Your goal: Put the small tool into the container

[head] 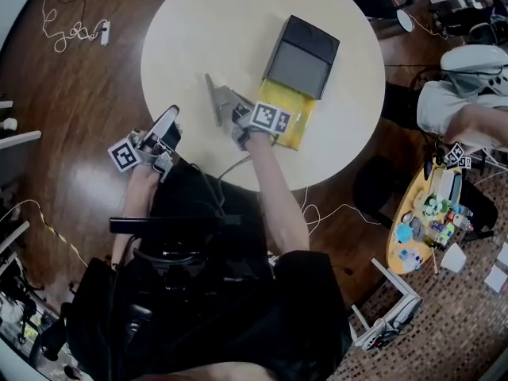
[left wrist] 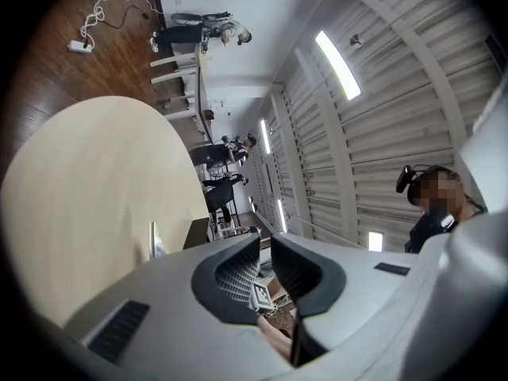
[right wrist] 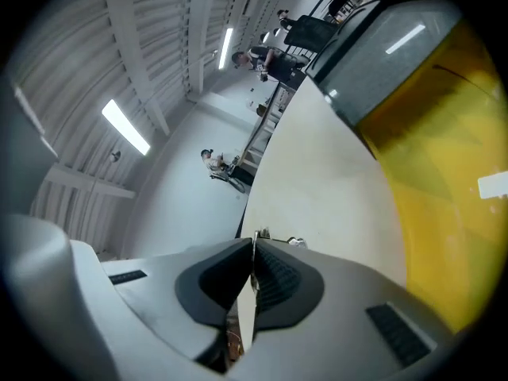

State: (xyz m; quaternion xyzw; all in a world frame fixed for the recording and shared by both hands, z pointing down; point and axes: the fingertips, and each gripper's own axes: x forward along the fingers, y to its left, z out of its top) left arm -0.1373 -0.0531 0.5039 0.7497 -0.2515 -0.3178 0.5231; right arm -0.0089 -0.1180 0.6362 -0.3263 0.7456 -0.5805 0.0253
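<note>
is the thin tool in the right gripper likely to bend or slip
Probably stiff: the thin tool stands straight between the right gripper's shut pads. Likely light, being so slim. Flat and thin, it could pivot in the grip.

Smooth matt cream table [head: 206, 30], glossy translucent yellow plastic container [head: 295, 111], polished dark wooden floor [head: 79, 133]

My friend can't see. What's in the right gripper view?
The right claw pinches a thin small tool over a round cream table. A yellow and grey container lies at the right.
</note>
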